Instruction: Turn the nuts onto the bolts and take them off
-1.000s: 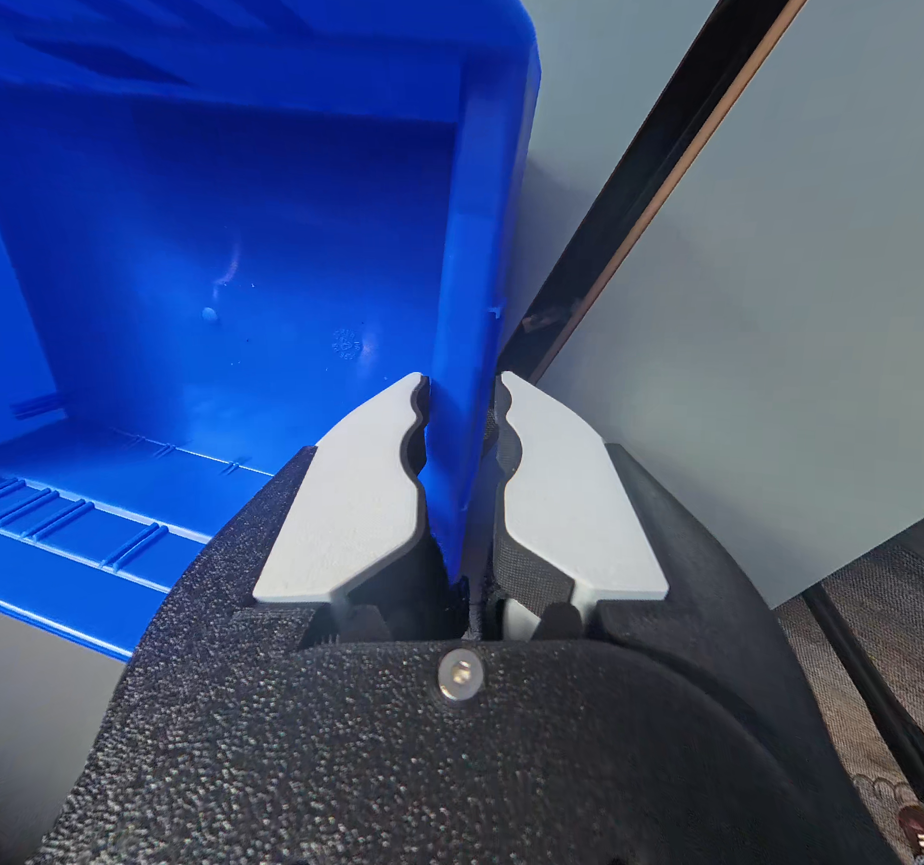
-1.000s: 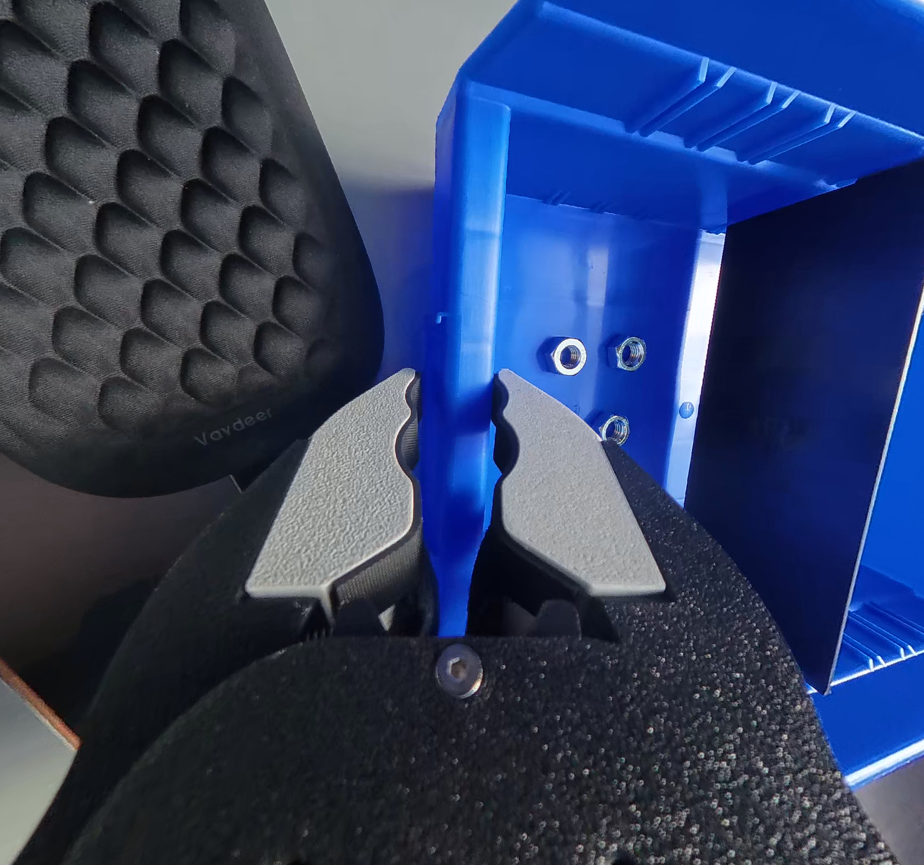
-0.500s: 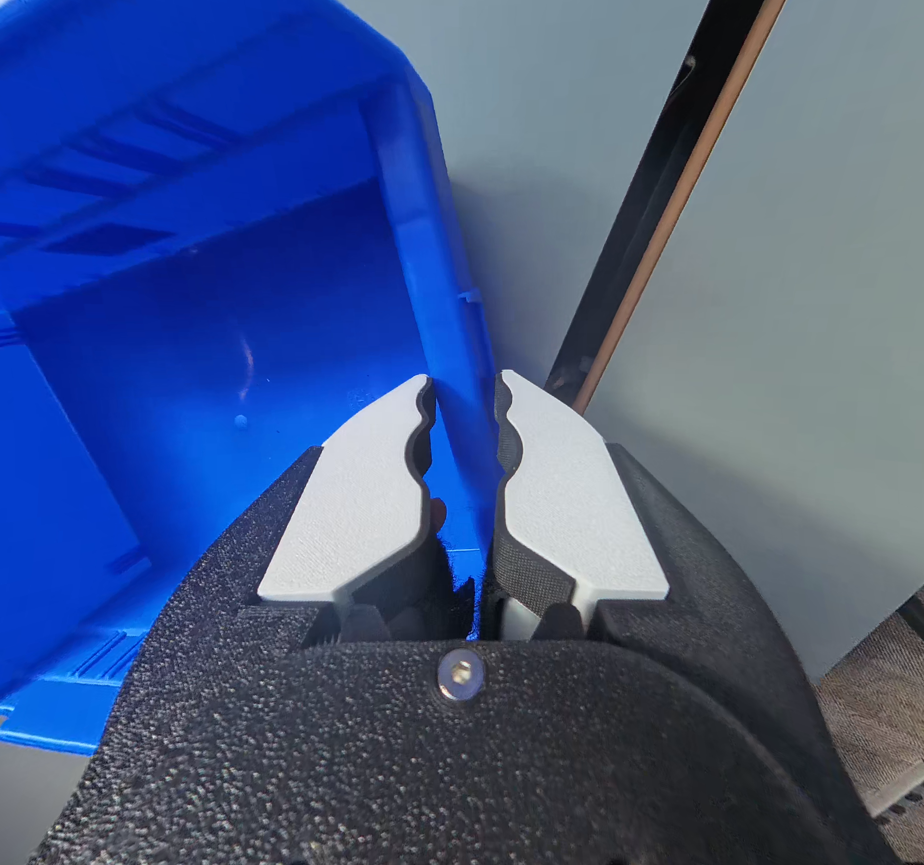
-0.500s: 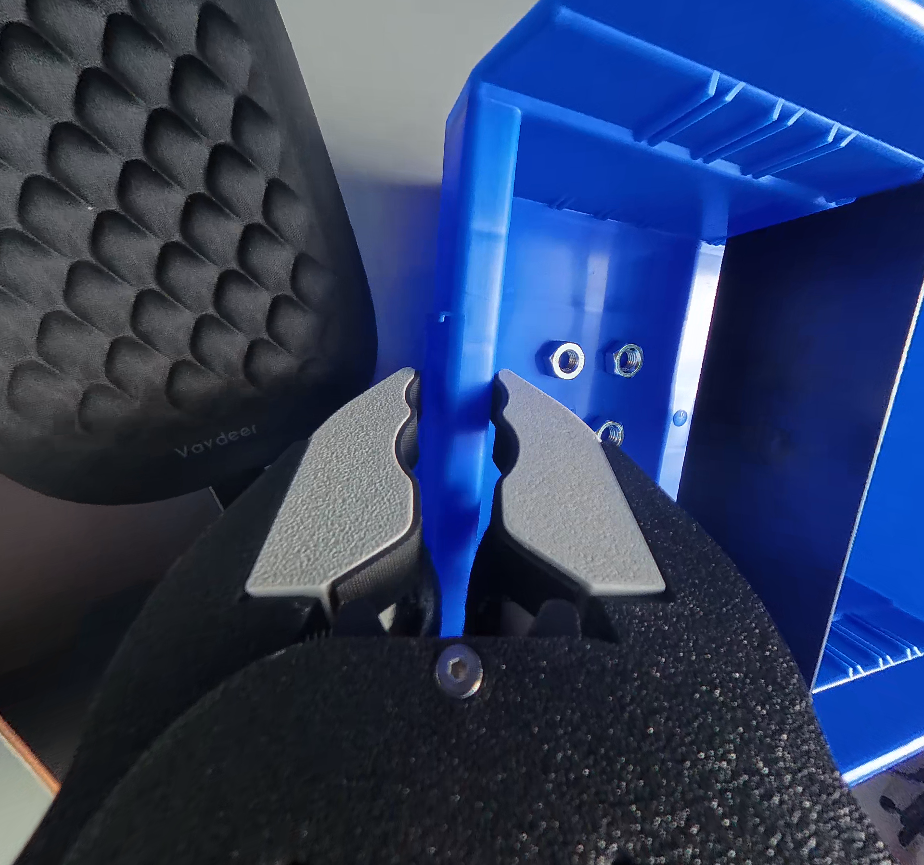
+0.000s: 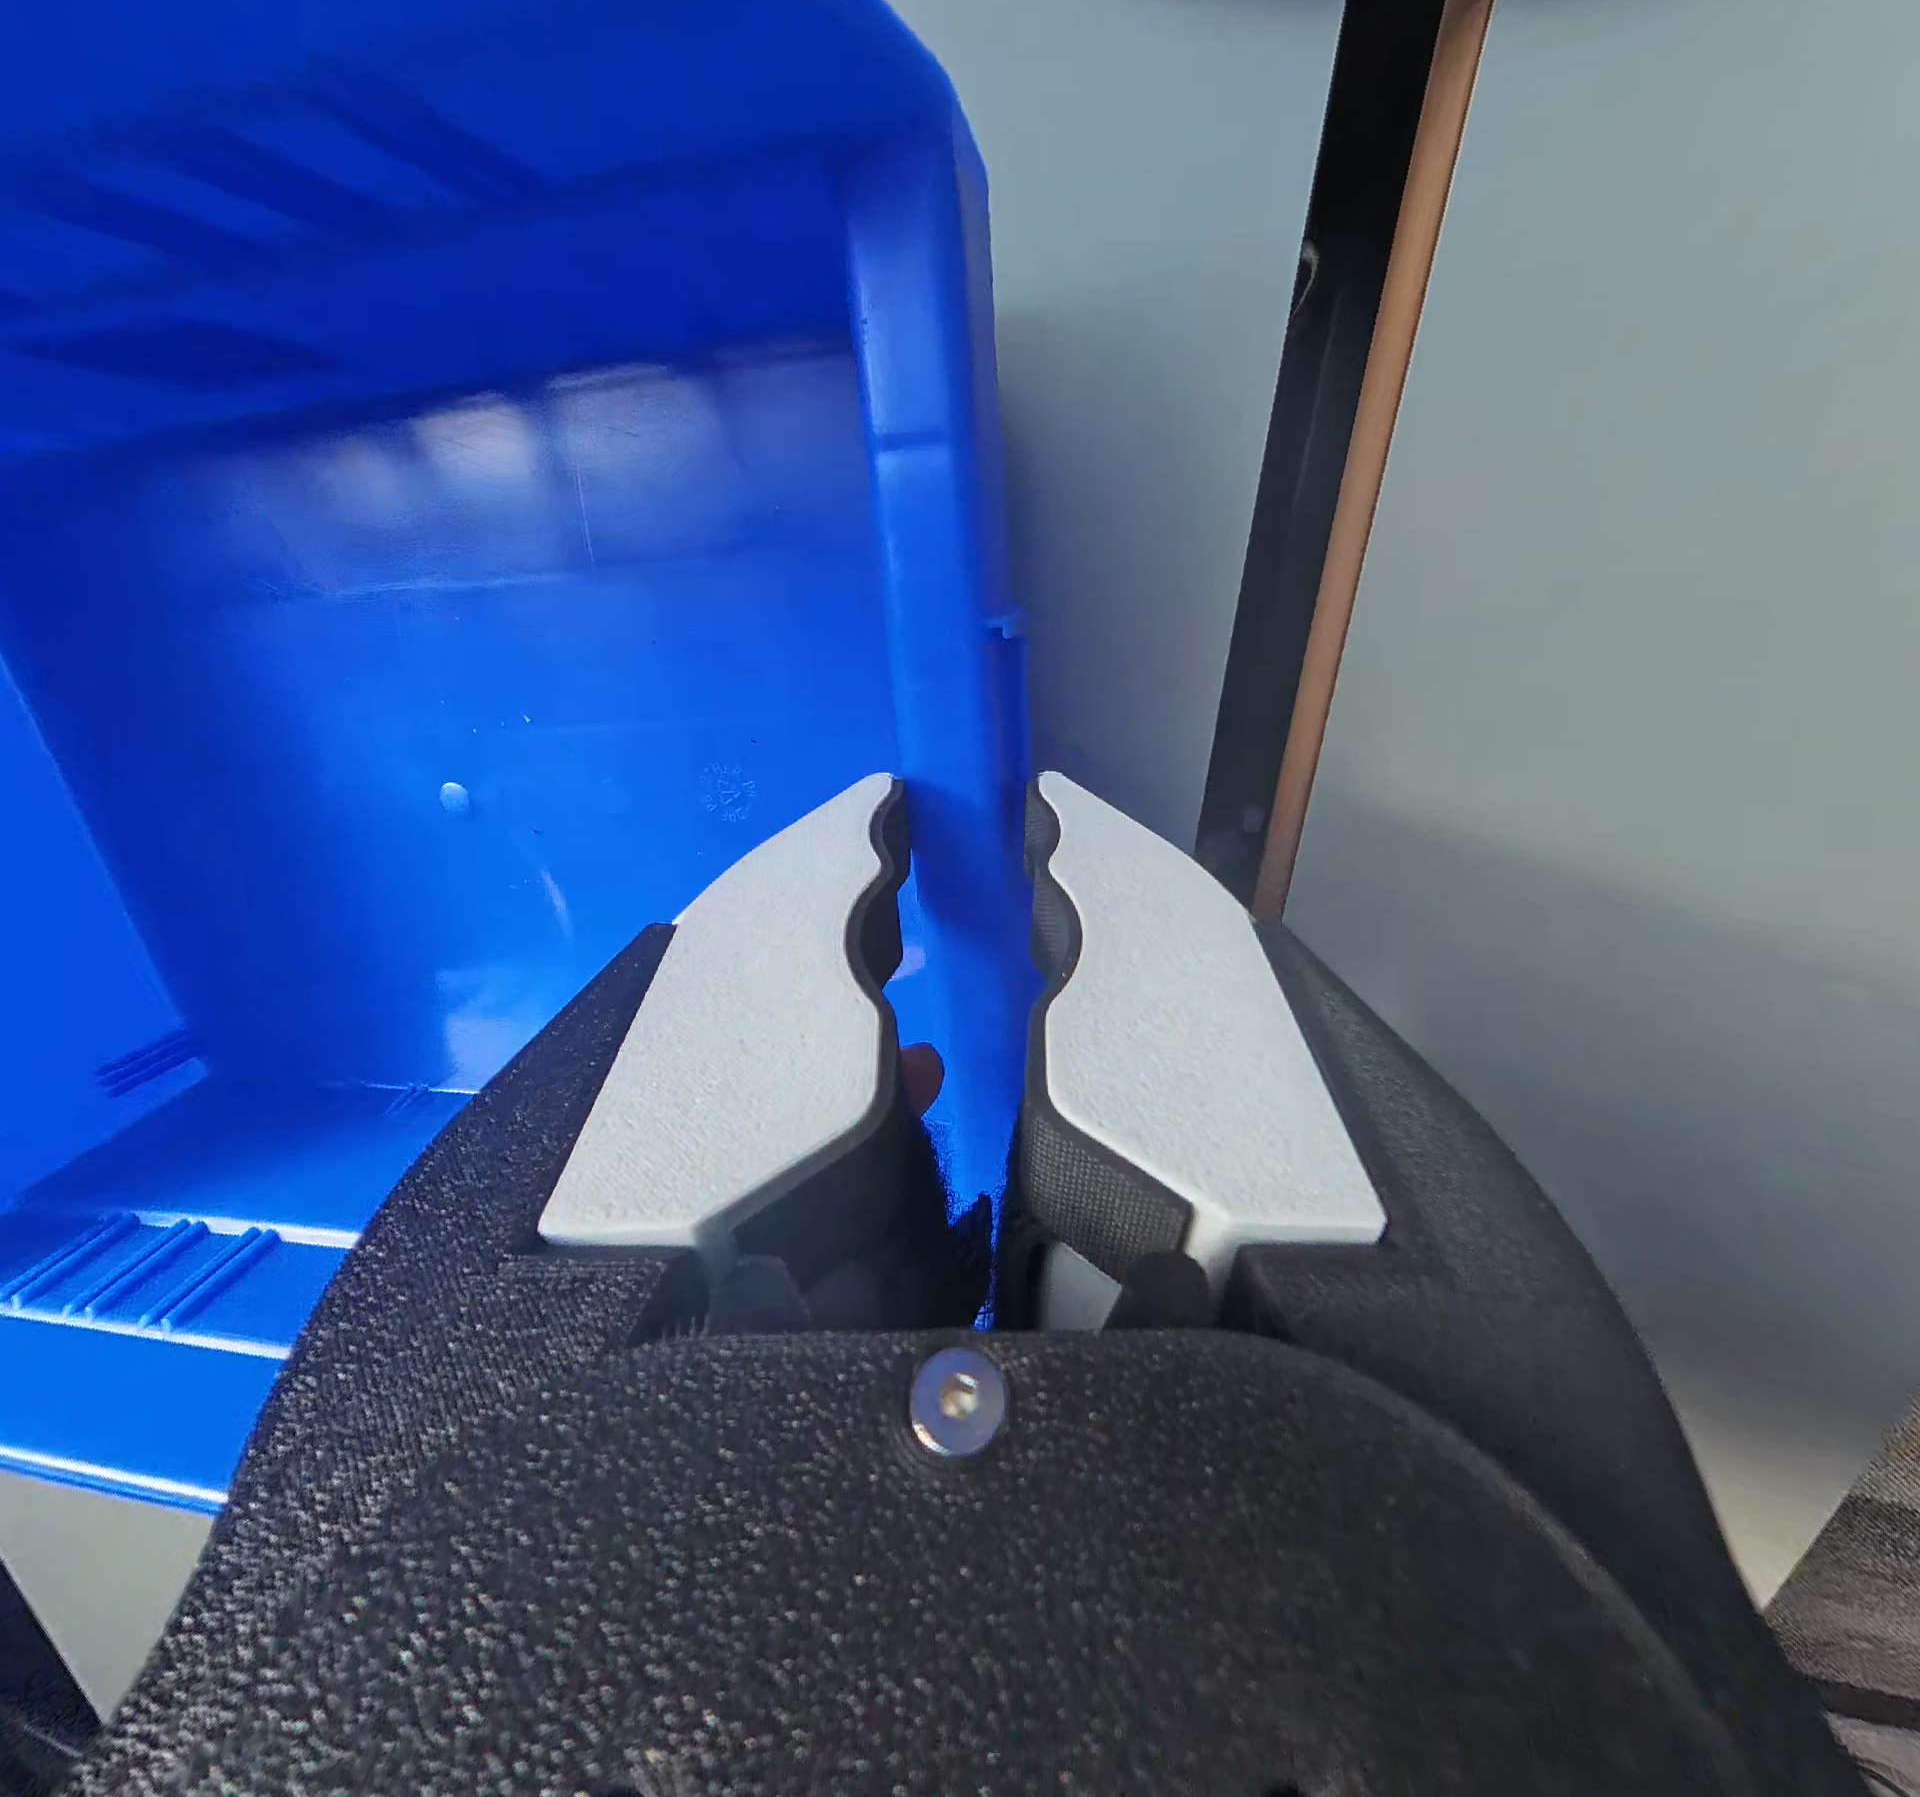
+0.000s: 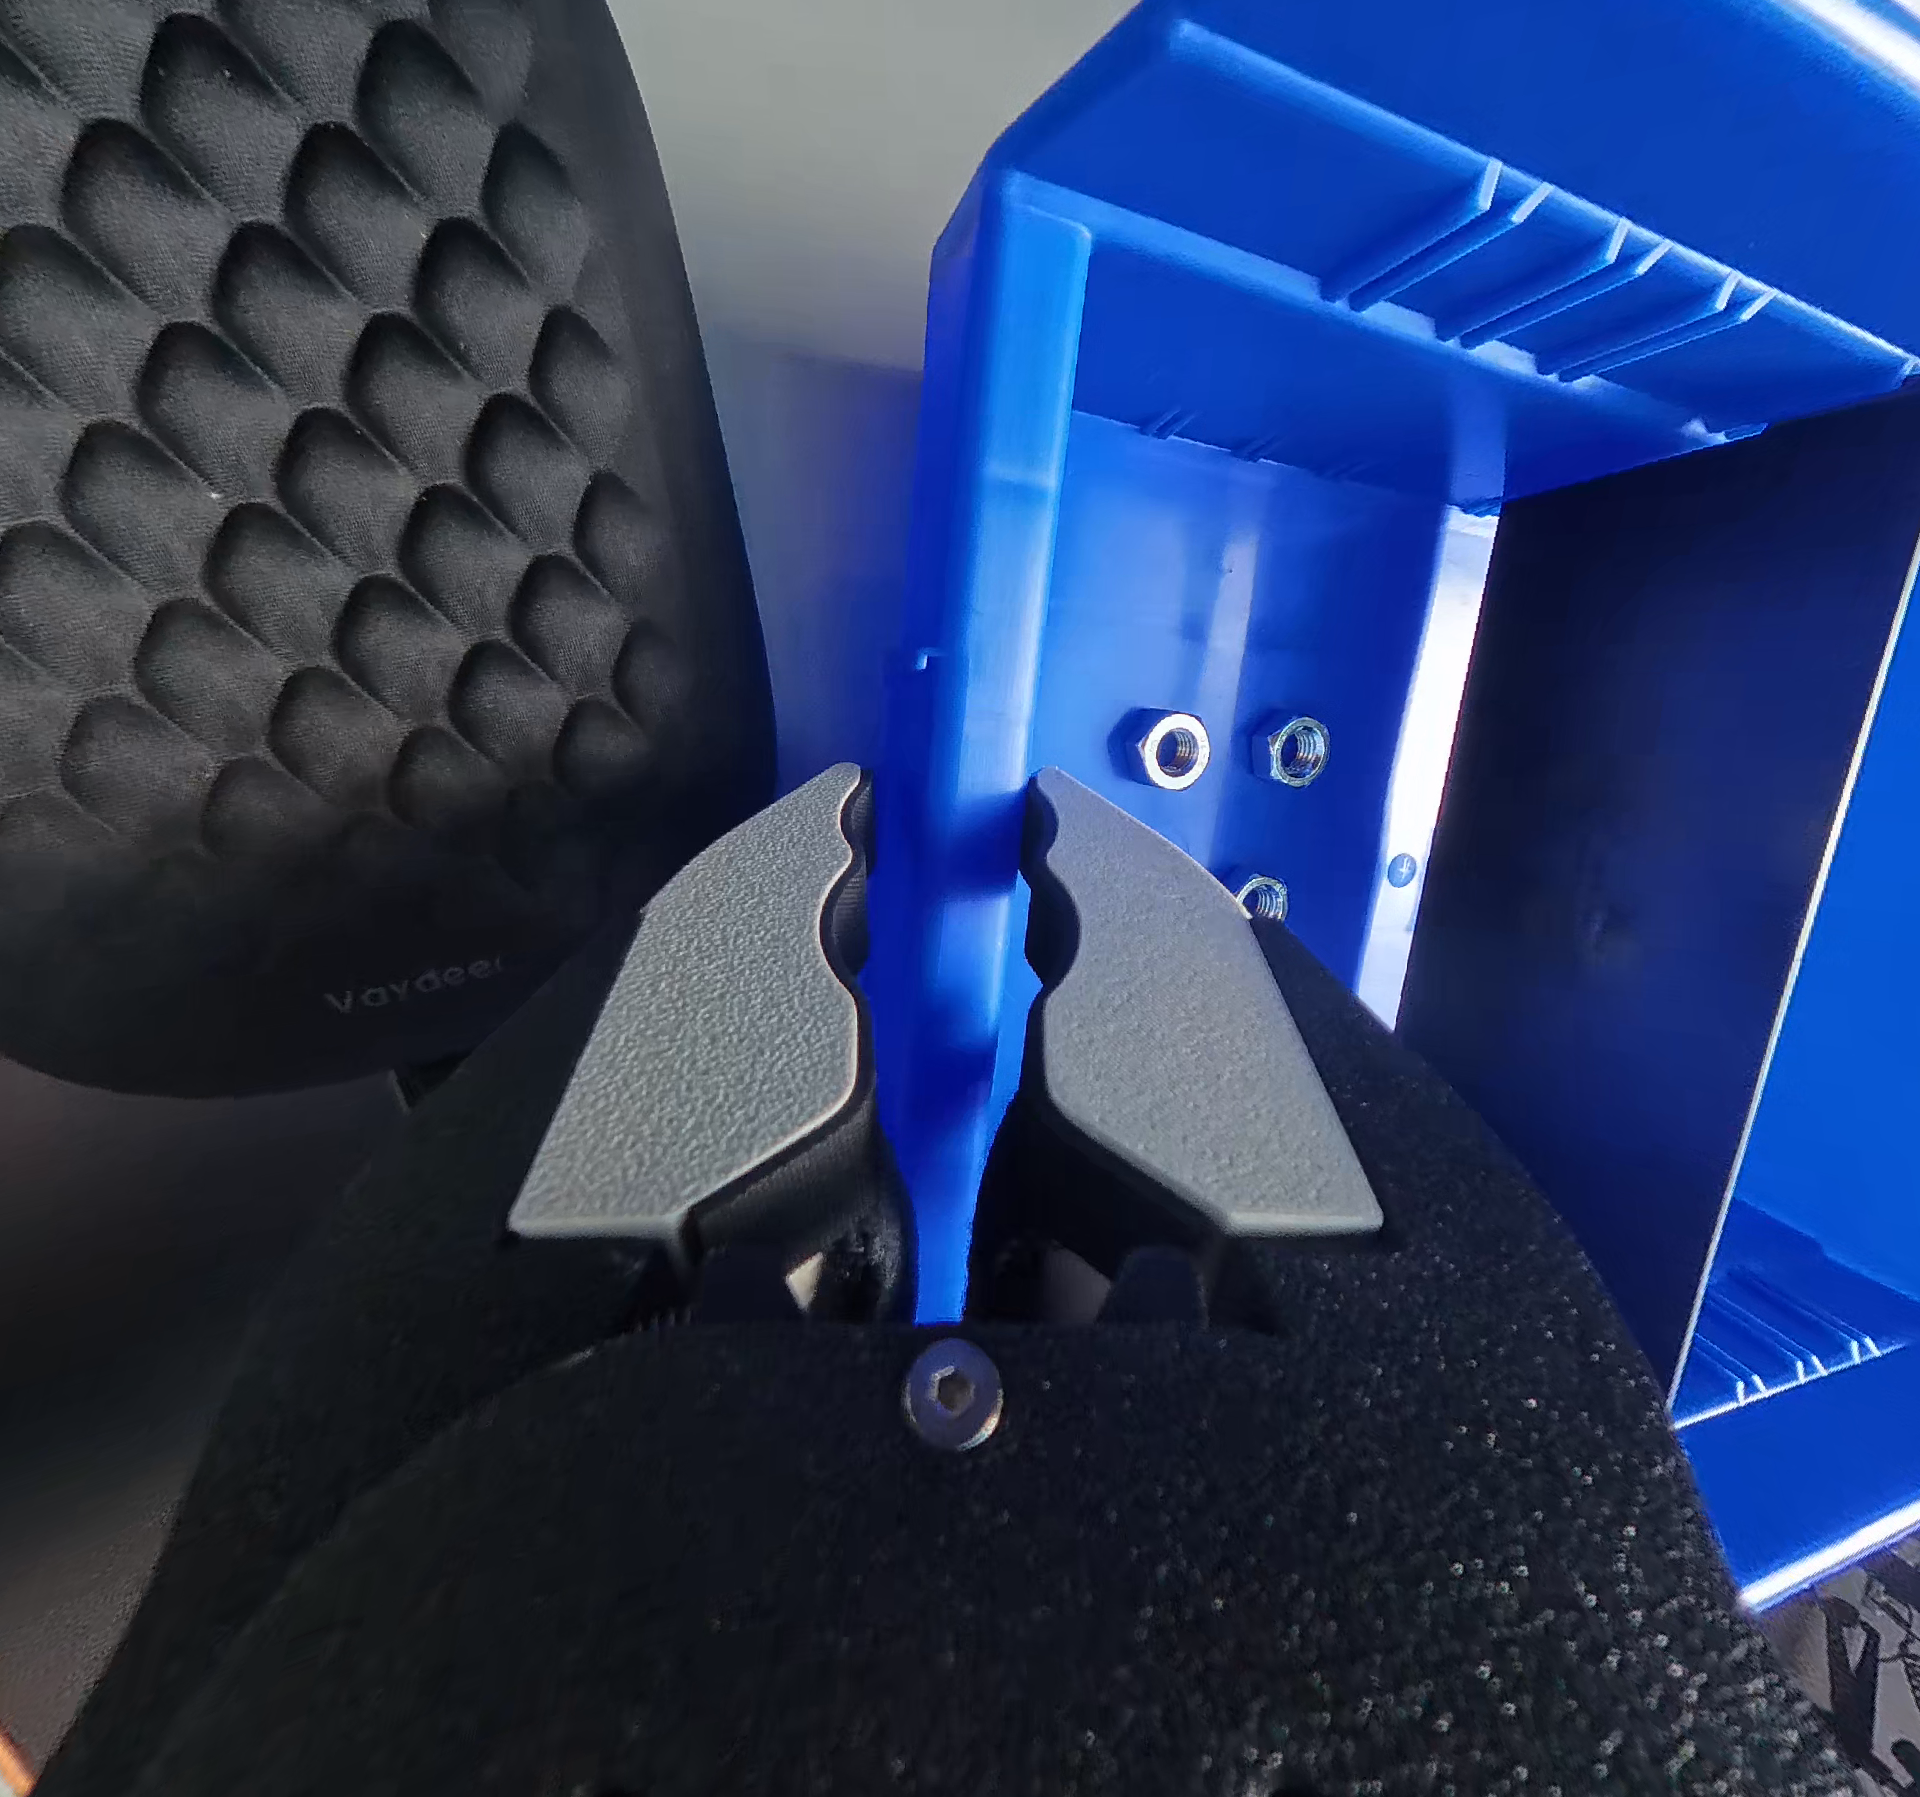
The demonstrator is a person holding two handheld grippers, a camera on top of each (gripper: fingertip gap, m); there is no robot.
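The left gripper (image 5: 961, 802) was clamped on one side wall of a bright blue moulded plastic bin (image 5: 436, 687), its pale grey fingers (image 5: 758, 1020) pressed against the wall from inside and outside. The right gripper (image 6: 948, 791) was clamped the same way on another wall of the bin (image 6: 1351, 220), one dark grey finger (image 6: 717, 1020) outside and the other inside.

In the left wrist view, the bin's rim edge ran straight up from the jaws, and a pale grey surface (image 5: 1662, 604) lay open just beyond it. A black strip with a copper-coloured edge (image 5: 1351, 500) crossed that surface near the bin wall, standing apart from it. In the right wrist view, a black cushion with a raised honeycomb pattern (image 6: 312, 500) sat close beside the gripped wall, leaving only a narrow band of grey surface between them. A dark flat divider panel (image 6: 1662, 864) stood inside the bin on the far side of the right gripper.

3 silver hexagonal metal nuts (image 6: 1226, 750) lay on the bin's inner floor just beyond the inner finger of the right gripper: 2 side by side and apart from each other, and a 3rd (image 6: 1262, 900) partly hidden behind that finger. Their threaded holes faced the camera.
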